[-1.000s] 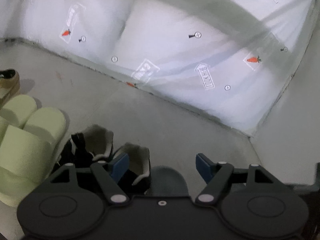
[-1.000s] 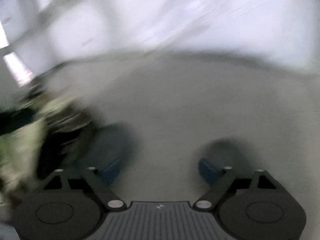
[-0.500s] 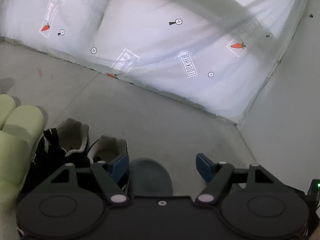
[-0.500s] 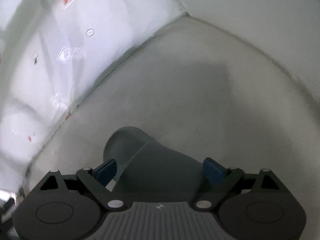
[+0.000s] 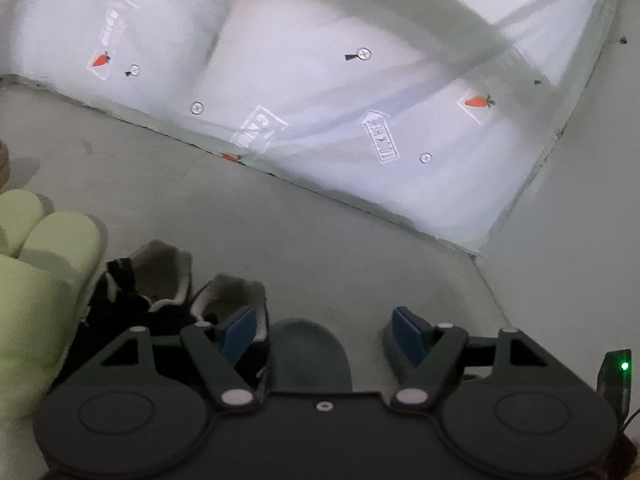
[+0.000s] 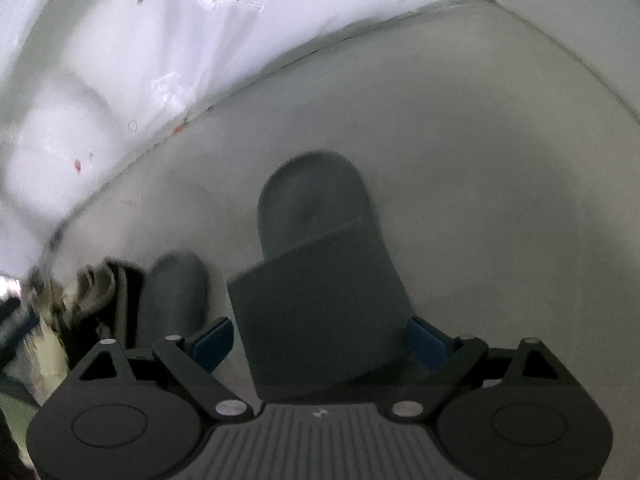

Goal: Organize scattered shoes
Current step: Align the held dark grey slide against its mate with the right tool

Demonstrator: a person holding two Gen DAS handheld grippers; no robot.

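Since half a second ago, the grey slipper (image 6: pixel 320 264) has slid up-frame between the right gripper (image 6: pixel 320 342)'s open jaws, long axis pointing frame-top; its mate (image 6: pixel 172 292) lies lower left. The left gripper (image 5: pixel 320 330), open, holds nothing beside the black shoes (image 5: pixel 160 292).
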